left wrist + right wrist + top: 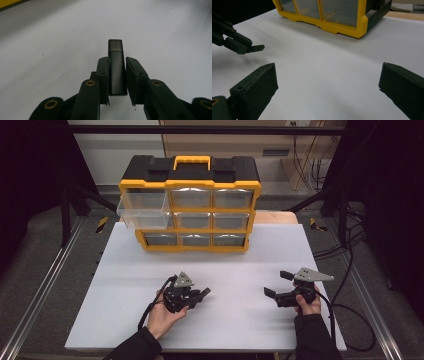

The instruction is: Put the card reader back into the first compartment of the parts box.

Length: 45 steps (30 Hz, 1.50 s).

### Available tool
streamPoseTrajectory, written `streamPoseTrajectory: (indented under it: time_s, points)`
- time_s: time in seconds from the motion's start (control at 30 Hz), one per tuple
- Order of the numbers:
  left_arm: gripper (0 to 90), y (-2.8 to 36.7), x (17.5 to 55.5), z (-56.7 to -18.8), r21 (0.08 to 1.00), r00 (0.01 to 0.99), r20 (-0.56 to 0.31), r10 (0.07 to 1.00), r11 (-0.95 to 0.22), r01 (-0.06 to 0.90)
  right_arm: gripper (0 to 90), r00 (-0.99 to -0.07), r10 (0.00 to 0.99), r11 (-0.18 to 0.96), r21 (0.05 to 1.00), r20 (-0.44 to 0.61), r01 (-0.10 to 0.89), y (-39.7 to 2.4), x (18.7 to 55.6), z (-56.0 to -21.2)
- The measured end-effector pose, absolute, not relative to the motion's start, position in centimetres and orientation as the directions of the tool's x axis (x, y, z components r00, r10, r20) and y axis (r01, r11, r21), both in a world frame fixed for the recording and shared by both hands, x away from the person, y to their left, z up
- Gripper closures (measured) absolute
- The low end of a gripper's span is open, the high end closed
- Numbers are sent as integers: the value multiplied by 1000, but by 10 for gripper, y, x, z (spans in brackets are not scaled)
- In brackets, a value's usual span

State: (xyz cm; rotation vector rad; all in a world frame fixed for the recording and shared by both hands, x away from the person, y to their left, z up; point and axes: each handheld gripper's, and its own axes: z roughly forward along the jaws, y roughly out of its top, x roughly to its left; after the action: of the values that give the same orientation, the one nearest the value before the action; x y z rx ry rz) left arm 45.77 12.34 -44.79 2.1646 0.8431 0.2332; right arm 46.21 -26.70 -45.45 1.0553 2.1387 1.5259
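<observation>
Stick (116, 67), small and black, sat clamped in the left gripper (117, 66) at 7 o'clock on the table (230, 265); from above it barely showed. Right gripper (327, 82) gaped, holding nothing.

Left gripper (117, 72) held low, jaws nearly together. Right gripper (328, 85) level, jaws spread wide, gripping nothing.

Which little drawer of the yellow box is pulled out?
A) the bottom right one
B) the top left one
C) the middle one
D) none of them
B: in the high view the clear top left drawer sticks out in front of the yellow and black drawer organizer, while the other drawers sit flush in their slots.
</observation>
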Motion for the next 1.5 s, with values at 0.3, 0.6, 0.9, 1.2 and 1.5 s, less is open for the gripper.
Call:
streamPoseTrajectory:
  time_s: [0.3,0.6,0.9,1.2,1.5]
  points:
    - [728,129,459,-443,737,756,-106,646,-460,496,22,-681,714,162,909,161,384,-267,462,-455]
    - [727,136,461,-438,746,748,-113,654,-442,498,21,-681,714,162,908,163,387,-267,462,-455]
    - [727,143,463,-432,756,738,-119,664,-421,501,22,-681,714,164,906,164,390,-266,462,-455]
    - [727,153,464,-424,768,726,-123,676,-399,501,22,-682,713,165,906,164,390,-266,462,-455]
    - [727,160,465,-417,779,717,-125,686,-380,499,22,-682,713,165,906,164,390,-266,462,-455]
